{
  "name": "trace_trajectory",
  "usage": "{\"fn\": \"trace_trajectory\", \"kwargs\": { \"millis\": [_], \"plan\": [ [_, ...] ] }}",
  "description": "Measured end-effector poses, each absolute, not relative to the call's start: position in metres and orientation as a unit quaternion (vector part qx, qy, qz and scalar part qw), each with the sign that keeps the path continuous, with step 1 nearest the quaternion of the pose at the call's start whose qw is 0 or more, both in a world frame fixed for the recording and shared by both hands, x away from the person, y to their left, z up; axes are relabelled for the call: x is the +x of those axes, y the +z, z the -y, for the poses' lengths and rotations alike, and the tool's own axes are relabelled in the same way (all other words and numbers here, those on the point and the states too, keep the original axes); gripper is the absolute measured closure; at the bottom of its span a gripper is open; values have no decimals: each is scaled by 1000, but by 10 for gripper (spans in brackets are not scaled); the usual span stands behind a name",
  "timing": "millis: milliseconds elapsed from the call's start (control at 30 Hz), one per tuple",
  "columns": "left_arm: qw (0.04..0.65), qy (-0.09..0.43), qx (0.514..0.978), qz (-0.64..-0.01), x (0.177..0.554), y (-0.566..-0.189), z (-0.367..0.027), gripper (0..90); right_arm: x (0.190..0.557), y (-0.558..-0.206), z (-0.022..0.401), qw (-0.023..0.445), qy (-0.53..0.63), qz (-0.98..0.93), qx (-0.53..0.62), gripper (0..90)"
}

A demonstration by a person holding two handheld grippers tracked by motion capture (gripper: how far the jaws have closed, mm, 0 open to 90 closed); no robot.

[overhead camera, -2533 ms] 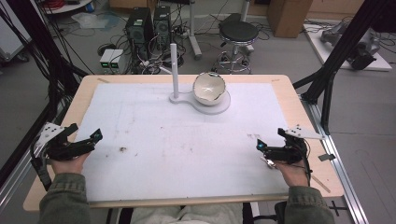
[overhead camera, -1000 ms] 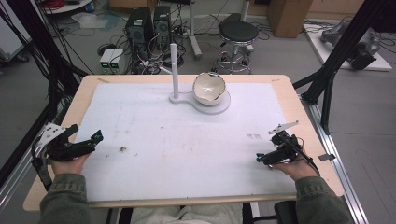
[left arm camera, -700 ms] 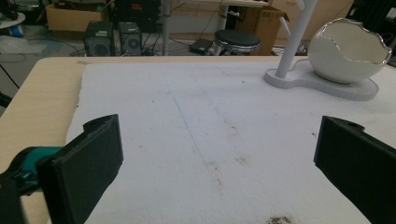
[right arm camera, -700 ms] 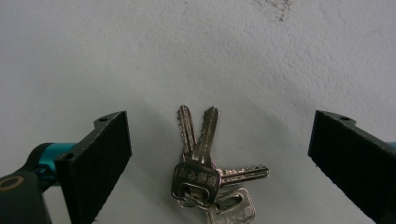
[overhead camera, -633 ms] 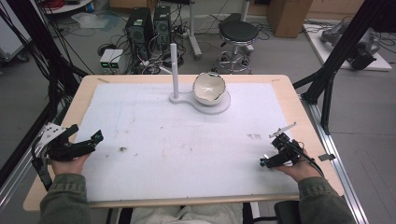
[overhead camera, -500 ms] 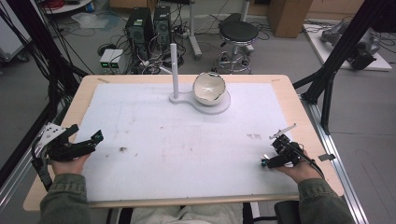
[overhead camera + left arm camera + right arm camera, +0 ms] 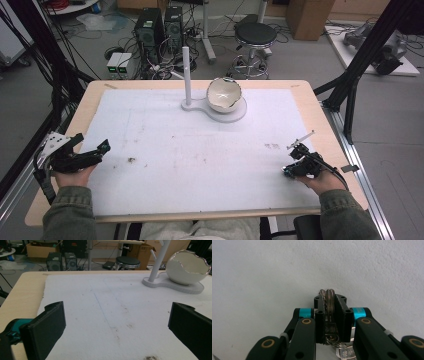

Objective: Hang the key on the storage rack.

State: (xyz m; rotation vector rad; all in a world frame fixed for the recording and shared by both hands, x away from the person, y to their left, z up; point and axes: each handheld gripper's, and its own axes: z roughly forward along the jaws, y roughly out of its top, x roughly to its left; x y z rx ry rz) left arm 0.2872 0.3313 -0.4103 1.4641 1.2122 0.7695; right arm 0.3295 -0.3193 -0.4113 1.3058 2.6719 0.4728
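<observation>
My right gripper [image 7: 289,170] rests low on the white mat [image 7: 200,150] near the table's right edge, pointing left. In the right gripper view its jaws [image 7: 329,300] have just been closing and now pinch a small bunch of silver metal rings [image 7: 329,294]; a flat metal tag hangs beneath. My left gripper [image 7: 95,145] sits at the left edge of the mat, and in the left gripper view its jaws [image 7: 117,322] stand wide apart with nothing between them. A white stand with an upright post [image 7: 187,75] and an eggshell-shaped bowl [image 7: 224,94] stands at the far middle.
The stand's post [image 7: 158,261] and bowl [image 7: 187,267] appear at the upper right of the left gripper view. Small dark specks [image 7: 131,160] dot the mat. Beyond the table are computer towers [image 7: 155,25], a stool [image 7: 256,35] and a black frame strut [image 7: 350,90].
The right hand rolled its gripper over and tipped it down to the mat, then its jaws closed on the metal rings. The left gripper has stayed put and open.
</observation>
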Motion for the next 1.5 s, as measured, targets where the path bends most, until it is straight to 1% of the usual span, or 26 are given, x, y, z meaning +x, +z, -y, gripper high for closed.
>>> {"fn": "trace_trajectory", "kwargs": {
  "millis": [400,667,767,1100,1333,1500],
  "plan": [
    [531,323,607,-496,285,-409,-331,18,325,-410,328,41,201,-878,433,805],
    [530,321,608,-497,286,-409,-331,18,326,-402,323,56,225,-877,421,805],
    [530,321,607,-497,285,-409,-331,17,326,-397,319,39,237,-873,425,805],
    [531,320,607,-498,286,-409,-331,18,331,-376,306,43,275,-872,402,805],
    [531,316,607,-500,286,-410,-332,18,329,-363,296,36,305,-869,389,807],
    [531,317,607,-500,286,-410,-332,18,333,-350,290,44,330,-864,378,807]
  ]
}}
